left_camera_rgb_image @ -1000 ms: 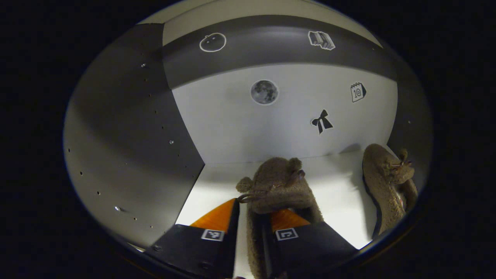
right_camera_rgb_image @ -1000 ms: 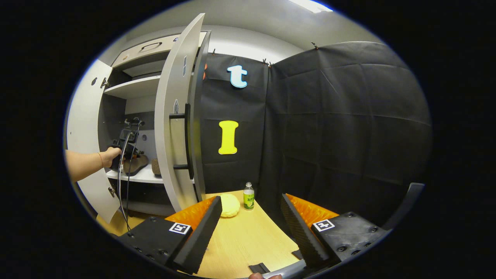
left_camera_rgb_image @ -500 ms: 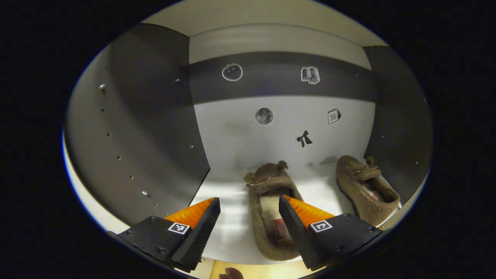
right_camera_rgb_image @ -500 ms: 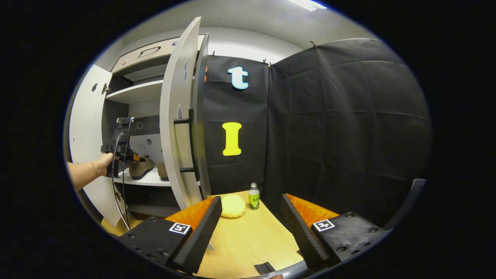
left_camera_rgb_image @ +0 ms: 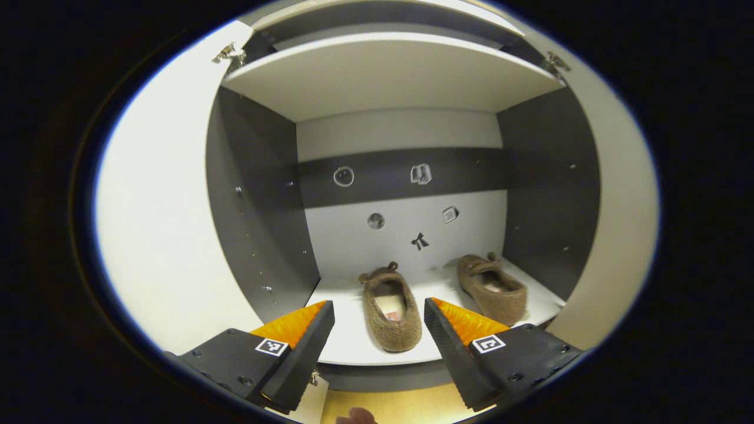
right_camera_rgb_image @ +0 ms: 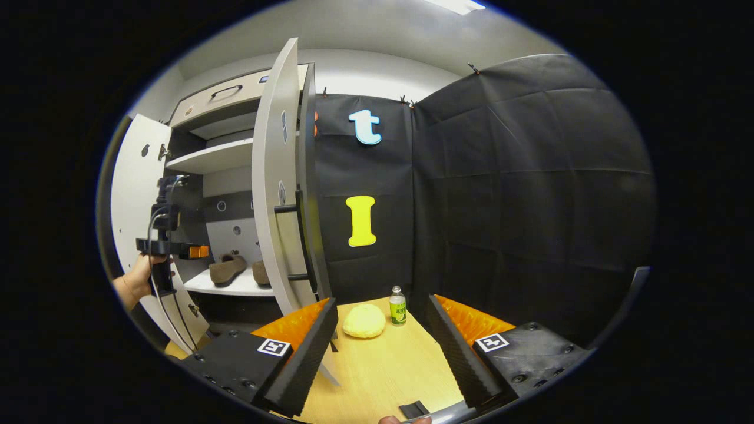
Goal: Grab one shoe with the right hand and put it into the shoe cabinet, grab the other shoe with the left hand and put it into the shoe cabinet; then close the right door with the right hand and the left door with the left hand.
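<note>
Brown fuzzy shoes sit side by side on the cabinet shelf (left_camera_rgb_image: 353, 347), the left shoe (left_camera_rgb_image: 392, 309) near the middle and the right shoe (left_camera_rgb_image: 493, 288) close to the side wall. Both are stowed, so the doors are the step in hand. The left hand-held gripper (left_camera_rgb_image: 377, 330) hangs in front of the shelf, fingers spread and empty. The right hand-held gripper (right_camera_rgb_image: 380, 330), also spread and empty, hovers over the wooden surface (right_camera_rgb_image: 383, 365). It should reach for the right door (right_camera_rgb_image: 274, 188), likely by its dark handle (right_camera_rgb_image: 300, 241), and swing it shut. The left door (right_camera_rgb_image: 132, 200) follows.
</note>
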Available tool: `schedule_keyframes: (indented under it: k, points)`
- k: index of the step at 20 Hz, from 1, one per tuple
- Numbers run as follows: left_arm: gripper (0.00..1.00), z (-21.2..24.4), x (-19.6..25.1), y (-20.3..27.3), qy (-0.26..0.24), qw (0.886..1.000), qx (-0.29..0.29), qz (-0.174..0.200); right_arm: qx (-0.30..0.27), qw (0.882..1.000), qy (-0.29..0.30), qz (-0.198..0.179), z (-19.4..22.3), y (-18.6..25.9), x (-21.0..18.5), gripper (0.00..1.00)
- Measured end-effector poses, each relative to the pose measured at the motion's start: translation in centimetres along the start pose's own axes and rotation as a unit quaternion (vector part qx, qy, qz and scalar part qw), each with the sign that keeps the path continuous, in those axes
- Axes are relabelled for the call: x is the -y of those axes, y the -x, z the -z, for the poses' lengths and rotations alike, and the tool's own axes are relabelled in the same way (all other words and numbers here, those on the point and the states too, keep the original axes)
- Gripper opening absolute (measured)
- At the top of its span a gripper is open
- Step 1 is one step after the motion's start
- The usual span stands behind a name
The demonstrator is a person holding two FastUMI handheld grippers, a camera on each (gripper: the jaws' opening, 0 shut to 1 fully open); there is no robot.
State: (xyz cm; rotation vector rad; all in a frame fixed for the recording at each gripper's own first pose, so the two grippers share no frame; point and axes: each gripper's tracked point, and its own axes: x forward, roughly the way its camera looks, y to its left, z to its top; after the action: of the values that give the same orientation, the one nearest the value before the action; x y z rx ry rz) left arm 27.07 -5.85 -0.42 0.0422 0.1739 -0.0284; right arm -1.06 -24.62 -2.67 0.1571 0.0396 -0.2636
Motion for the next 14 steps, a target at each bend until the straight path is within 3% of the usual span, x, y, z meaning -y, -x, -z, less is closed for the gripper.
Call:
schedule_keyframes:
  k: [2,6,7,9,14]
  points:
    - [1.00,-1.3,0.5,3.7,0.006,1.000,0.030,0.002,-0.009,1.000,-0.013,-0.004,-0.3,-0.6,0.0,0.98]
    - [0.97,-2.5,1.5,11.0,0.024,0.997,0.070,0.009,-0.003,1.000,-0.025,-0.009,-1.7,-2.3,-0.1,0.98]
    - [1.00,-2.1,2.0,12.7,0.032,0.997,0.068,0.019,-0.002,1.000,-0.024,-0.012,-2.0,-2.7,-0.3,0.98]
    - [0.97,-1.3,2.1,16.2,0.030,0.997,0.061,0.031,0.004,1.000,-0.012,-0.023,-2.7,-3.6,-0.9,0.98]
    - [0.96,0.0,-0.3,21.9,0.033,0.998,0.060,0.016,0.040,0.998,0.041,-0.021,-4.1,-6.2,-1.2,0.97]
